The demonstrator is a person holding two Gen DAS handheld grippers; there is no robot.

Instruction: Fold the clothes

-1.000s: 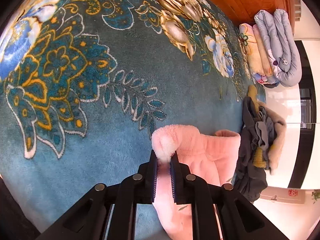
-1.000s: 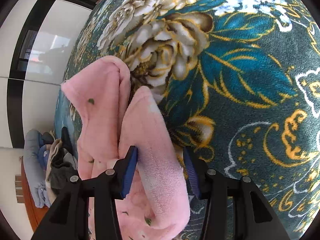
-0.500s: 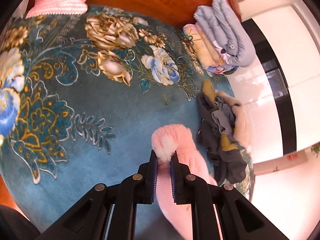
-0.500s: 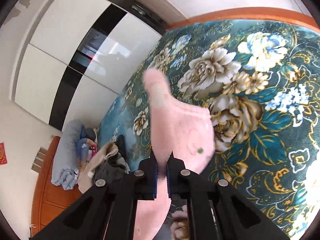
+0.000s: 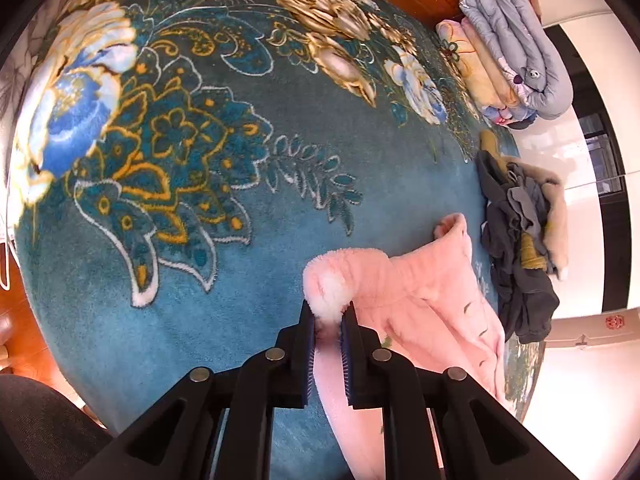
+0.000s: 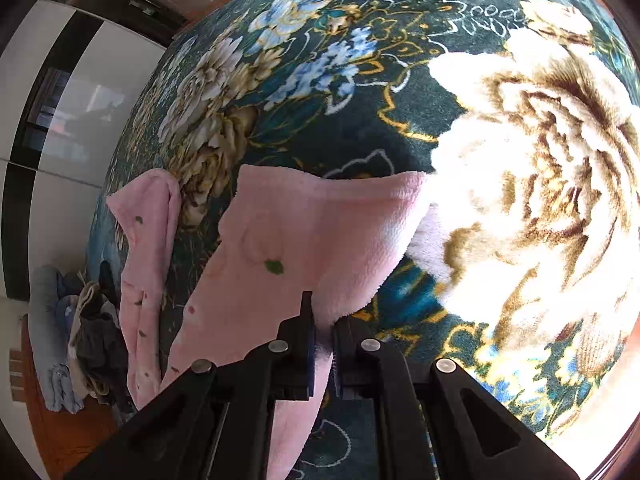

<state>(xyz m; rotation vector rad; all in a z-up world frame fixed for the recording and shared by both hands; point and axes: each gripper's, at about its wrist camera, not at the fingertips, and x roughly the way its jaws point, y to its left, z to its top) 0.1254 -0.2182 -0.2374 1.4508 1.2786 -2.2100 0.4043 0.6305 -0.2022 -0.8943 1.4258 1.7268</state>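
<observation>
We pinch the pink fleece garment (image 5: 432,292) in both hands: our left gripper (image 5: 329,320) clamps a fluffy edge, our right gripper (image 6: 323,330) another; its lower part runs out of frame over the floral blanket (image 5: 168,152).

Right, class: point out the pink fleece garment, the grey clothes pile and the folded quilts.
pink fleece garment (image 5: 432,292), left wrist view, its spread body
grey clothes pile (image 5: 520,240), left wrist view, its middle
folded quilts (image 5: 516,40), left wrist view, top grey-blue quilt
</observation>
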